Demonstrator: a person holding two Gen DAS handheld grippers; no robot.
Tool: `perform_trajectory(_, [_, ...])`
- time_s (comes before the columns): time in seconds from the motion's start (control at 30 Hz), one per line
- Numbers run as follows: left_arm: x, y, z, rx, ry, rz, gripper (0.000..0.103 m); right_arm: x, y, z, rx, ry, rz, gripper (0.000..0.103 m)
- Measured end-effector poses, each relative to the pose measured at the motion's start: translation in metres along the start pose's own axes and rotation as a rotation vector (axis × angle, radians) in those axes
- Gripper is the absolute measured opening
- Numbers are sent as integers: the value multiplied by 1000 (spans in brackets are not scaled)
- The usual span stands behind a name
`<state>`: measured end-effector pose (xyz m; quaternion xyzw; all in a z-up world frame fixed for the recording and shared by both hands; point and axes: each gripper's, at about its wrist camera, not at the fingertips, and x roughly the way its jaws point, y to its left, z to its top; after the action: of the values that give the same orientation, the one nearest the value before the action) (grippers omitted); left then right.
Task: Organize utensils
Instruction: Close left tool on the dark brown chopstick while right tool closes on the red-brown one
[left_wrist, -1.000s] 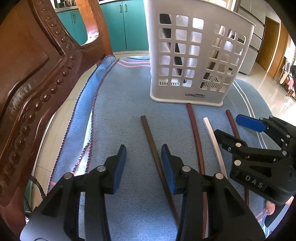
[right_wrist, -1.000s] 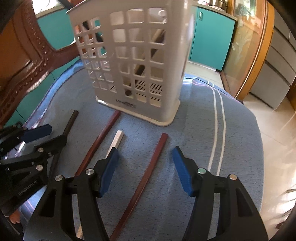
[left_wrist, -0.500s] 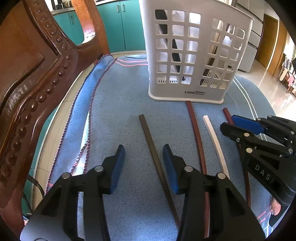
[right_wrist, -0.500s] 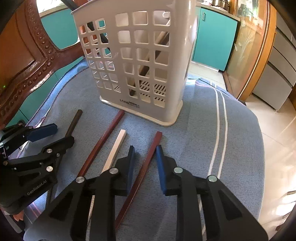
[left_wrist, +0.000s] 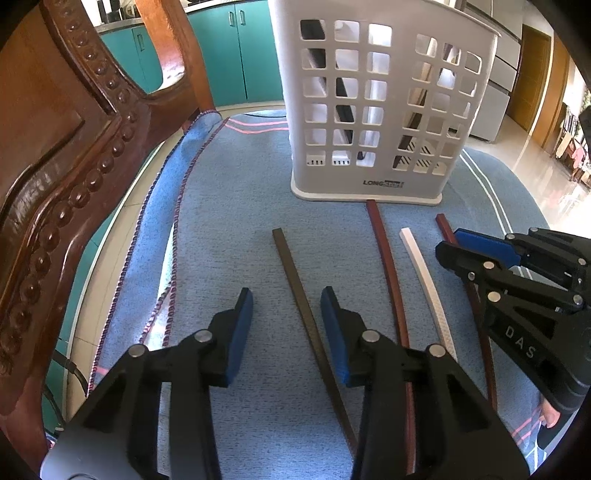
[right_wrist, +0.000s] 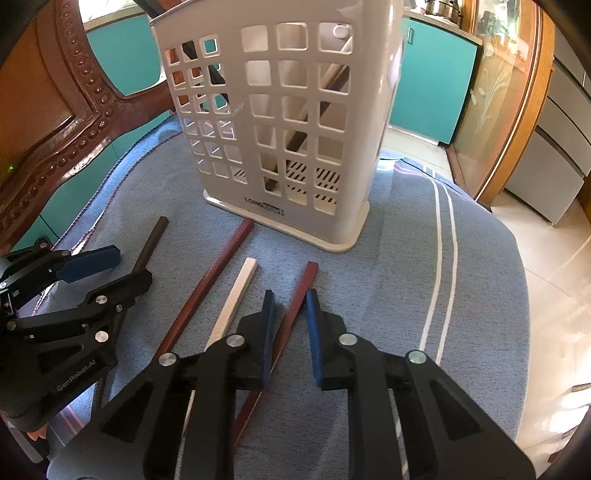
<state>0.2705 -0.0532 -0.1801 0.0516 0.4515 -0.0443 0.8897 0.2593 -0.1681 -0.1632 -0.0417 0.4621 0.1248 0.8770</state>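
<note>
Four chopsticks lie side by side on the blue cloth before a white slotted basket (left_wrist: 376, 110) (right_wrist: 280, 110) that holds several utensils. My left gripper (left_wrist: 286, 299) (right_wrist: 129, 266) straddles the dark brown chopstick (left_wrist: 291, 266) (right_wrist: 153, 236); its jaws are closing slightly but stand clear of the stick. My right gripper (right_wrist: 291, 295) (left_wrist: 452, 243) straddles the rightmost red-brown chopstick (right_wrist: 304, 277) (left_wrist: 443, 223). Its jaws are closing, with a thin gap left beside the stick. Between those two sticks lie a longer red-brown chopstick (left_wrist: 384, 251) (right_wrist: 218, 266) and a white one (left_wrist: 421, 266) (right_wrist: 240, 288).
A carved wooden chair back (left_wrist: 55, 147) (right_wrist: 44, 110) rises close on the left. The blue cloth (left_wrist: 221, 221) ends at the table's rounded edge on the right (right_wrist: 509, 280), with tiled floor beyond. Teal cabinets (left_wrist: 251, 48) stand behind the basket.
My right gripper's jaws have come from wide apart to narrow around the rightmost red-brown chopstick. My left gripper has kept its place over the dark chopstick.
</note>
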Motion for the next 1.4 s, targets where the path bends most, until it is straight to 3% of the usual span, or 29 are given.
perform_trajectory(0.43, [-1,2,-1,2,-3,-5,38,-1,-2,1,2,0,2,18])
perform_trajectory(0.6, [-2,-1,-2,17,0,-50,16,-1,-1,1,-2,1,3,15])
perform_trajectory(0.73, [-3,11,0,-33,27,-147,12,-3,-5,2,10,9,27,15])
perform_trajectory(0.93, [-5,44,8,-165,26,-226,12,-17,-23,9,85,-21,55,15])
perform_trajectory(1.07, [-4,49,12,-178,23,-244,12,-20,-33,9,125,-19,63,20])
perform_trajectory(1.2, [6,40,12,-154,51,-218,29,-17,-33,8,127,12,88,35])
perform_trajectory(1.4, [15,24,16,-120,64,-113,30,-4,-5,1,32,44,-3,38])
